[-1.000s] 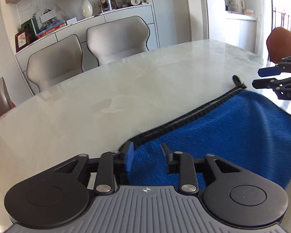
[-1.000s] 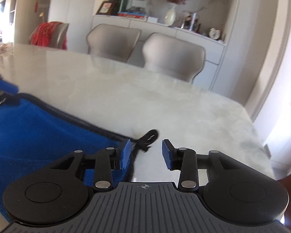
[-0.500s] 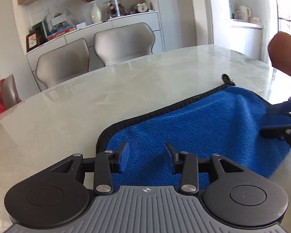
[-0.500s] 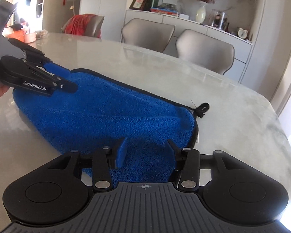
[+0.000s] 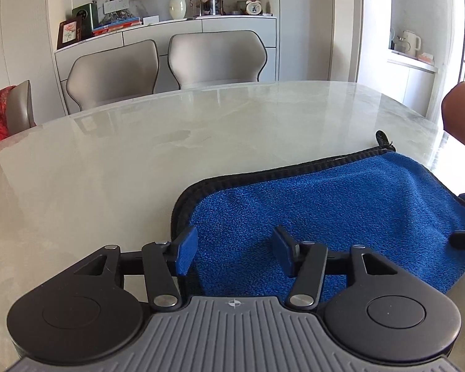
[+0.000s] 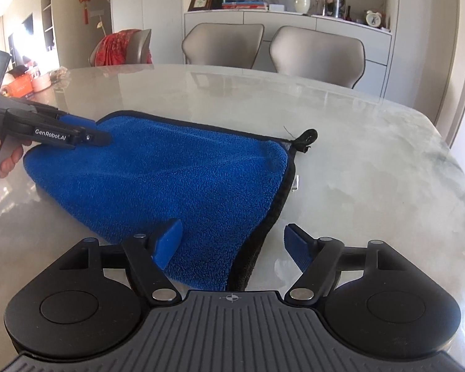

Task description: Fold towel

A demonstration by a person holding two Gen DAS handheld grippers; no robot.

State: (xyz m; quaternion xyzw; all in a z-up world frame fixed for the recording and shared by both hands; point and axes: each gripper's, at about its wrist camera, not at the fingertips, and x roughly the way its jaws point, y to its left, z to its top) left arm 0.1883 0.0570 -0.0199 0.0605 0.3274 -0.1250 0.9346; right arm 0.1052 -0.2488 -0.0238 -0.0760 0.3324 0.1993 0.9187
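Note:
A blue towel (image 5: pixel 341 204) with black trim lies folded on the marble table (image 5: pixel 139 161); it also shows in the right wrist view (image 6: pixel 176 179). A black hanging loop (image 6: pixel 307 138) sticks out at its far right corner. My left gripper (image 5: pixel 235 252) is open, over the towel's left near part. My right gripper (image 6: pixel 232 243) is open wide, over the towel's near right corner and its black edge. The left gripper also shows from the side in the right wrist view (image 6: pixel 86 135), fingers apart above the towel's left end.
Two beige chairs (image 5: pixel 170 62) stand at the table's far side, a sideboard (image 5: pixel 201 28) with a vase and clock behind them. A chair with red cloth (image 6: pixel 124 46) stands at the left. Boxes (image 6: pixel 31 80) sit on the table's far left.
Both grippers have drawn back toward the near edge of the towel and lifted off it. The right gripper's jaws have opened wider. The towel lies folded and flat.

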